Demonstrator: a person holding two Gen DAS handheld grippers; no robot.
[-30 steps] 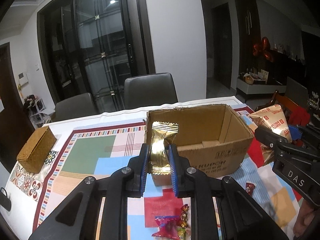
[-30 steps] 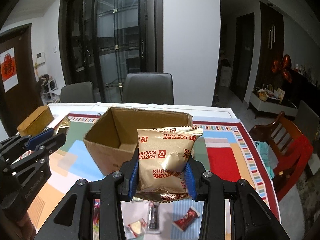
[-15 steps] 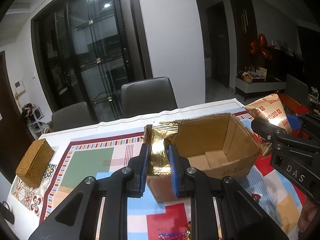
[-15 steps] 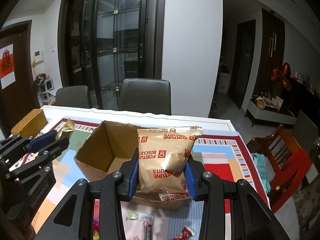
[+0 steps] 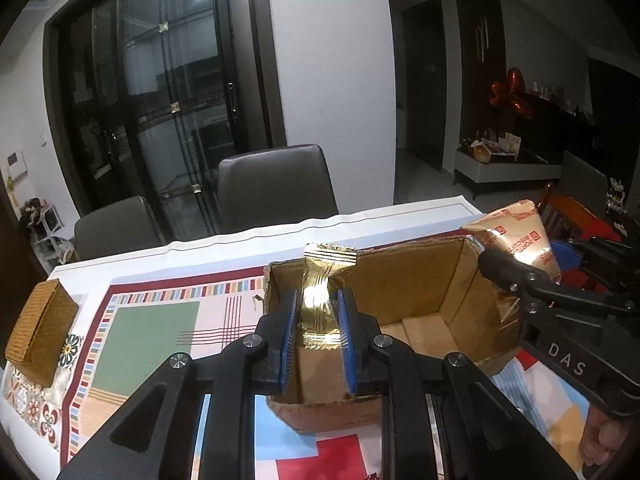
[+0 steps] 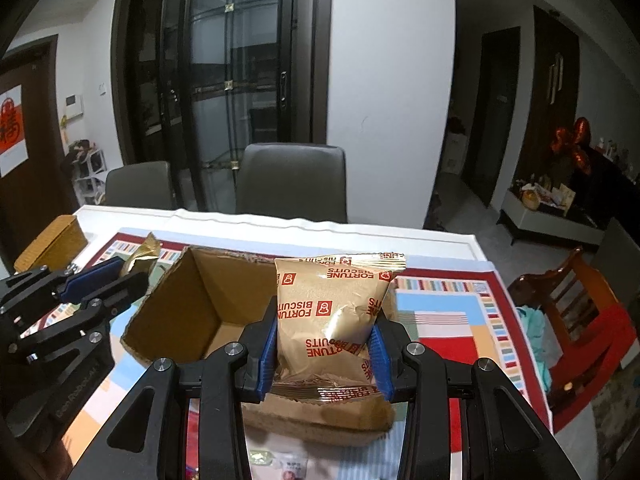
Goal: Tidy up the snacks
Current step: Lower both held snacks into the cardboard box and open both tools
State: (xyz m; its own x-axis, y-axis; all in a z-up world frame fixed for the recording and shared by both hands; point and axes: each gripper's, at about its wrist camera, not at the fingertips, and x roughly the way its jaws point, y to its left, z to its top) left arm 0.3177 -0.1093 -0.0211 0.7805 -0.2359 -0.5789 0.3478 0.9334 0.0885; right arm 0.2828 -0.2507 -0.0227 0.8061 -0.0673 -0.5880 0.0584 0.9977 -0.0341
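Currently both grippers are loaded and sit at the near edge of the cardboard box (image 5: 424,320). Left gripper (image 5: 318,342) is clamped on a slim gold wrapper (image 5: 320,292), pinched low on the pack so its crimped top stands upright above the pads, roughly over the box's near-left corner. Right gripper (image 6: 323,354) is closed on a FORTUNE BISCUITS bag (image 6: 330,312), held by its side edges with the print upside down; the puffy bag keeps the jaws partly spread. Side grips make sense: both packs hang free below and should drop cleanly once released. Box is open-topped, flaps gone or folded, and the floor that shows looks bare, so I judge this an early deposit step. Below the right gripper a few small wrapped sweets (image 6: 288,460) lie on the tabletop (image 5: 152,320), presumably next in line. Left of the box, well apart, a woven lidded basket (image 5: 40,332) sits on the patterned cloth. Beyond the table's far edge stand two dark chairs (image 5: 276,184), then glass doors. Risk: the gold pack is near the box wall and could land outside.
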